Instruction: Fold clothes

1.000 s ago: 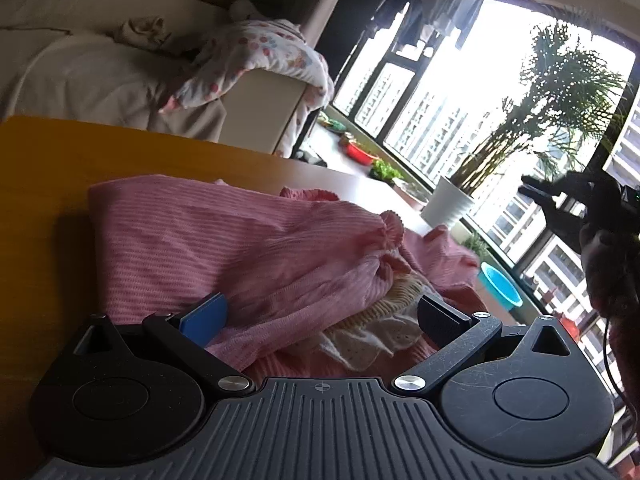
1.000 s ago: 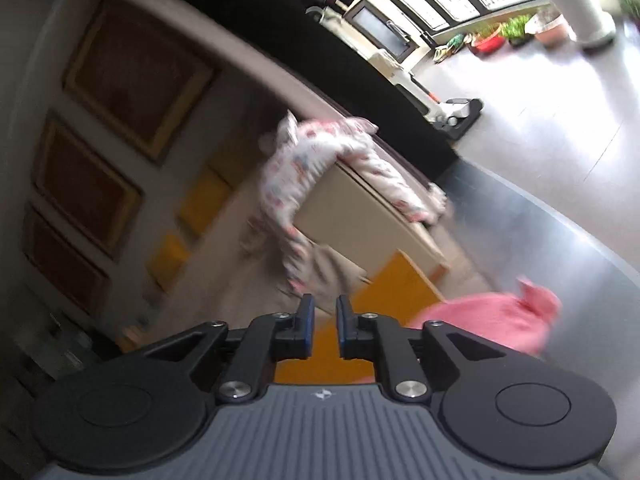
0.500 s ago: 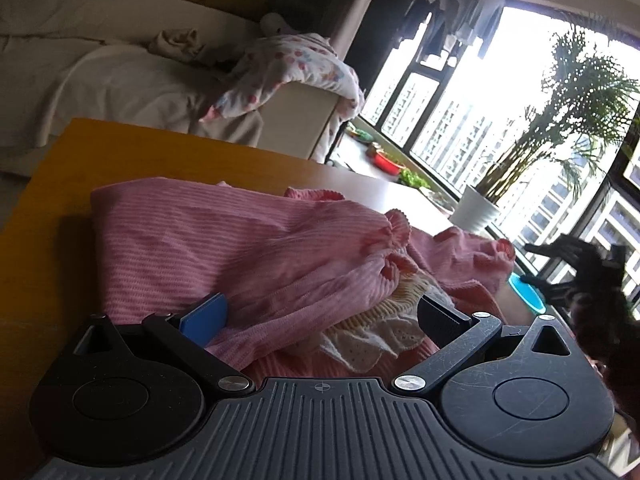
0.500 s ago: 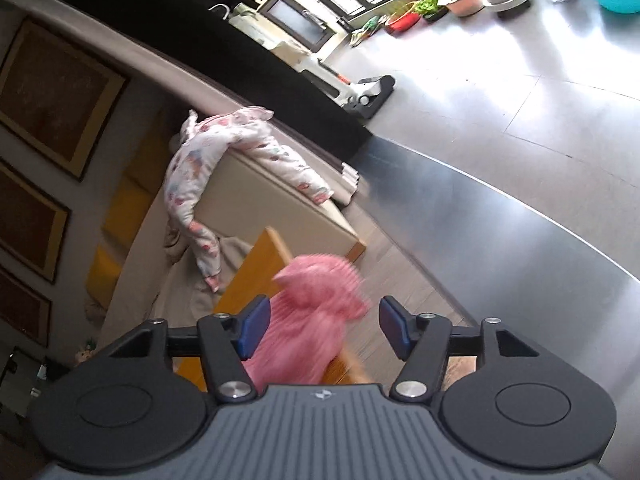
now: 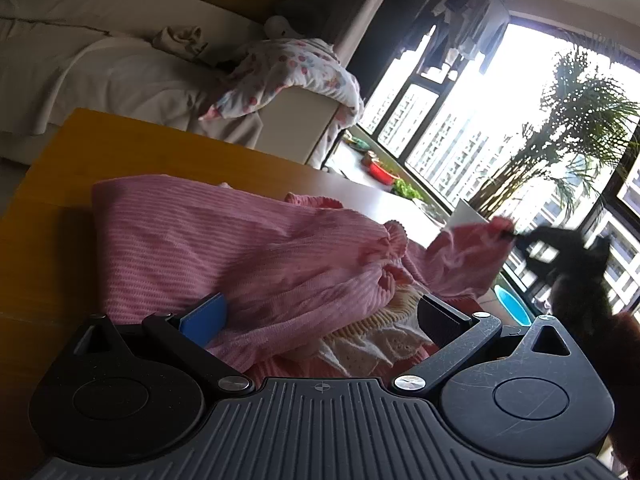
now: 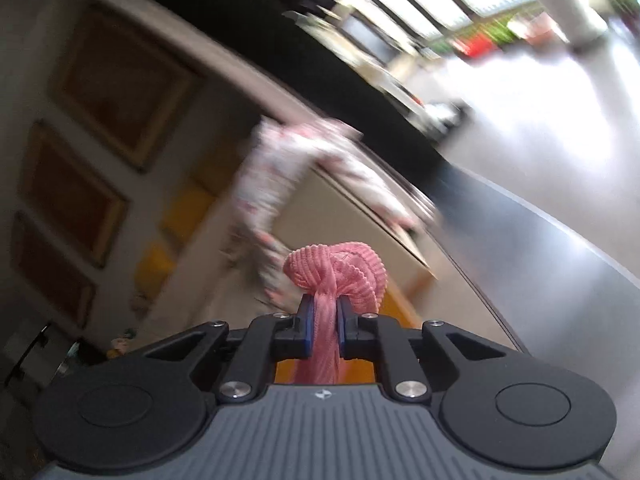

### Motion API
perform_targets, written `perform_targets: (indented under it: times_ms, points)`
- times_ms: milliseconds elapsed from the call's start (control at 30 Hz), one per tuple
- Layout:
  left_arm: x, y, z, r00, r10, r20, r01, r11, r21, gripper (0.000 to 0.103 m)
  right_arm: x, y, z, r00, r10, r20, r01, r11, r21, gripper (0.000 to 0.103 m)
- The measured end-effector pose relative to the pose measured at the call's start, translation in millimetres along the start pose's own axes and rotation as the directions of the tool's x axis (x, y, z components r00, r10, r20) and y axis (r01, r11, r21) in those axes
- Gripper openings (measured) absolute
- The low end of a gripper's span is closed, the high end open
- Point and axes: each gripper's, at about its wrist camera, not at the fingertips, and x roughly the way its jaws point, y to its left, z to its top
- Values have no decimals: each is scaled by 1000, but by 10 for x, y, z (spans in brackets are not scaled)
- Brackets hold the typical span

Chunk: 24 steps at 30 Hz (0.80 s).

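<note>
My right tool is closing on a bunched fold of the pink ribbed garment, whose cloth is pinched between the two blue pads and puffs out in a knot just past the fingertips; in the left wrist view this tool shows as a dark blur at the right edge of the frame, lifting the garment's far corner up off the bench. My left tool sits low at the near edge of the garment, released, its two fingers spread wide with pink cloth and a cream lace trim lying between them, untouched by the pads. The one pink garment lies crumpled across the orange bench at the middle of the frame. Behind it, at upper left, a sofa carries one spotted white garment draped over its arm. One potted palm stands at the window on the right.
</note>
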Motion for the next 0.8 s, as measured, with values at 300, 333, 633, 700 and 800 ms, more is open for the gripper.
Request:
perform_targets:
  times_ms: [300,333,633,700,800]
  points:
    - [-176,2,58,997,-33,76,38,998,-54,103,-50,1852,-600,960,223,-169,-275,863,-424,11]
    - [-263,33,61,995,-36,92,43,996,-77,103,22,1979,-738,951,234,-203,-302,845,-441,11]
    - [-1130,139,-63,978,29,205,-23,999,-35,103,680,2558,-2091,811,286,-510,-509,775,-374,19]
    - [-1200,193,-51,978,21,210,-6,997,-74,103,766,2501,-2198,750,359,-555,-561,790,-247,40]
    - [-1210,251,-40,979,43,198,-23,995,-101,103,755,2399,-2109,738,407,-539,-574,799,-182,51]
